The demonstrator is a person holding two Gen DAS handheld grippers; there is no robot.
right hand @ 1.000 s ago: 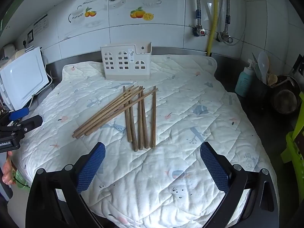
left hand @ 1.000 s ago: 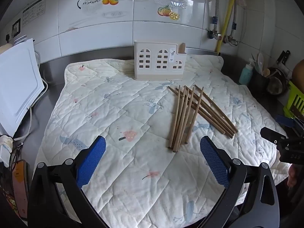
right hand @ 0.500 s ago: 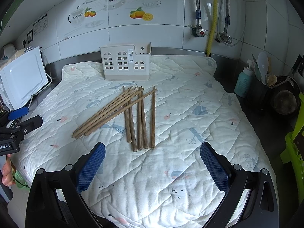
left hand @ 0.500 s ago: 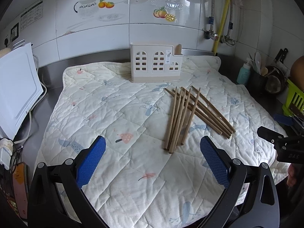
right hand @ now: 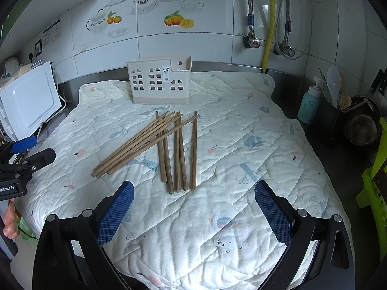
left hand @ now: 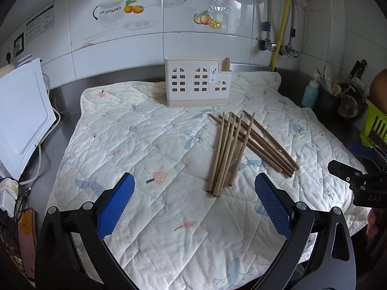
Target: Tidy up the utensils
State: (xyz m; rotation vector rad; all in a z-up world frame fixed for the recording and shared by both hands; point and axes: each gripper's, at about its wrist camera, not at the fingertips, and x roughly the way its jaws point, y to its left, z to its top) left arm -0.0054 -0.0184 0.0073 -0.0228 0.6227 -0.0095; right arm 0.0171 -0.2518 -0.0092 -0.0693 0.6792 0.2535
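Observation:
Several wooden chopsticks [left hand: 232, 149] [right hand: 167, 145] lie in a loose crossed pile on a quilted white mat [left hand: 150, 145] [right hand: 241, 159]. Behind them, near the wall, stands a cream utensil holder [left hand: 197, 85] [right hand: 159, 82] with arched window cut-outs. My left gripper [left hand: 194, 199] hovers open over the mat's front, short of the pile's near ends, nothing between its blue pads. My right gripper [right hand: 193, 200] is open too, just in front of the chopstick ends. Each gripper also shows at the edge of the other's view.
A white appliance [left hand: 21, 116] with cables stands at the left. At the right are a teal bottle [right hand: 309, 107], a dark pot of utensils [right hand: 338, 111] and a green rack [right hand: 377, 183]. A tiled wall with pipes [right hand: 271, 24] closes the back.
The left wrist view has shifted slightly, so the holder and chopsticks sit a little lower and further left in it. The right view has barely changed. Both grippers stay open.

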